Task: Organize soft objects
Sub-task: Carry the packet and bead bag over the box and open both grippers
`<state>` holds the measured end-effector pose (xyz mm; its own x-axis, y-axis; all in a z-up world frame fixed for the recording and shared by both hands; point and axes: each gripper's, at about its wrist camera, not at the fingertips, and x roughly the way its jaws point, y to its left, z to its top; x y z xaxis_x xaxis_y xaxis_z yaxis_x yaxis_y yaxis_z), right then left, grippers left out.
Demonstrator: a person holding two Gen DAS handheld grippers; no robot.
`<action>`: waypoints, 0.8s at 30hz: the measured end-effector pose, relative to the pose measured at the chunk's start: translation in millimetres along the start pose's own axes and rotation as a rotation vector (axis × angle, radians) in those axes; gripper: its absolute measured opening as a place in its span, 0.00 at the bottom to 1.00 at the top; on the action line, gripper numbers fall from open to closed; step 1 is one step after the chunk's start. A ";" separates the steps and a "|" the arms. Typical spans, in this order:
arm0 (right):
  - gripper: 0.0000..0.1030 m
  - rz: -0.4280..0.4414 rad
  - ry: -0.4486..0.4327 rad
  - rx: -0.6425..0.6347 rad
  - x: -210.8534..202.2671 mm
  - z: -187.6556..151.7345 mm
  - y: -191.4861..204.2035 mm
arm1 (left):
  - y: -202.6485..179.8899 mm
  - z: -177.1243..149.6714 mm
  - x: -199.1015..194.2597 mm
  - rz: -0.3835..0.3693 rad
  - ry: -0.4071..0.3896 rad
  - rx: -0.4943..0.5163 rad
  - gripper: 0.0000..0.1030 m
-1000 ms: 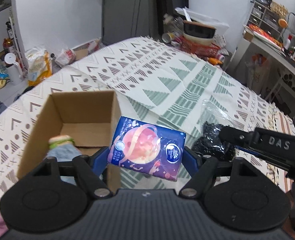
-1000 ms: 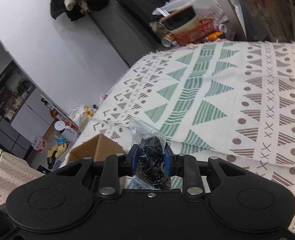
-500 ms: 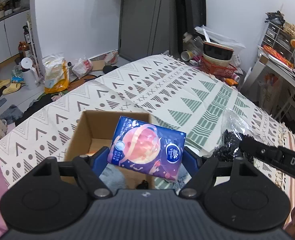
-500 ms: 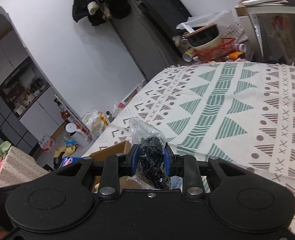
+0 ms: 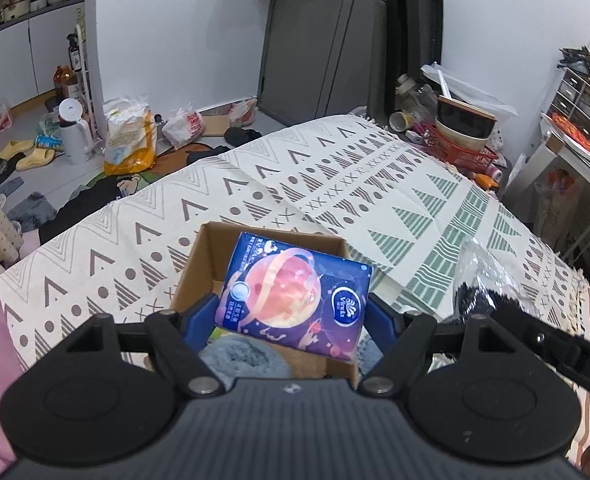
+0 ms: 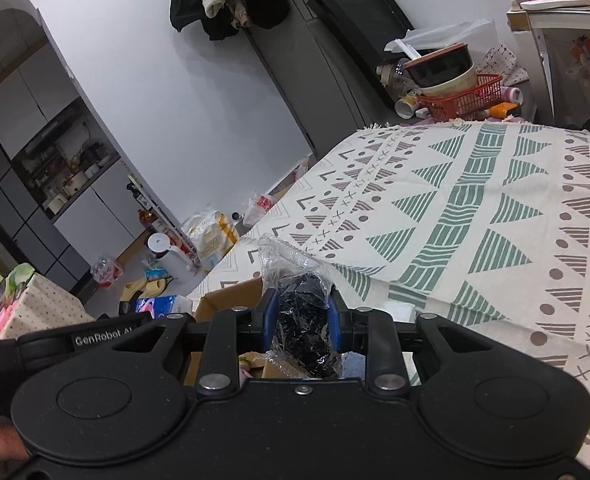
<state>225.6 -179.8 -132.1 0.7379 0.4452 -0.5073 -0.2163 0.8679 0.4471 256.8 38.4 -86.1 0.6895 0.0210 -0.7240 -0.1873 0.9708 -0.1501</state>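
1. Tissue pack (image 5: pixel 295 294), glossy blue with a pink planet print and a round "Vinda" logo, is clamped between the left gripper (image 5: pixel 293 316) fingers above the open cardboard box (image 5: pixel 199 264).
2. Inside the box lies something grey and fuzzy (image 5: pixel 247 354).
3. Right gripper (image 6: pixel 299 318), beside a "GenRobot" label, pinches a crinkly clear bag of black bits (image 6: pixel 301 320) over the patterned cloth (image 6: pixel 475 216).
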 end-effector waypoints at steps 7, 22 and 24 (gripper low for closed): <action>0.25 -0.002 0.026 -0.014 13.3 -5.5 8.1 | 20.4 5.0 16.3 -0.002 0.013 -0.035 0.74; 0.25 -0.006 0.070 -0.033 44.2 -11.2 25.2 | 36.3 -2.0 74.8 -0.056 0.137 -0.071 0.74; 0.25 -0.008 0.071 -0.029 46.9 -10.5 25.8 | 36.5 -4.4 79.1 -0.069 0.142 -0.073 0.75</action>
<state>247.9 -134.2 -152.0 0.6927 0.4517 -0.5623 -0.2294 0.8771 0.4219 301.5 74.4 -151.8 0.5976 -0.0843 -0.7973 -0.1968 0.9486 -0.2479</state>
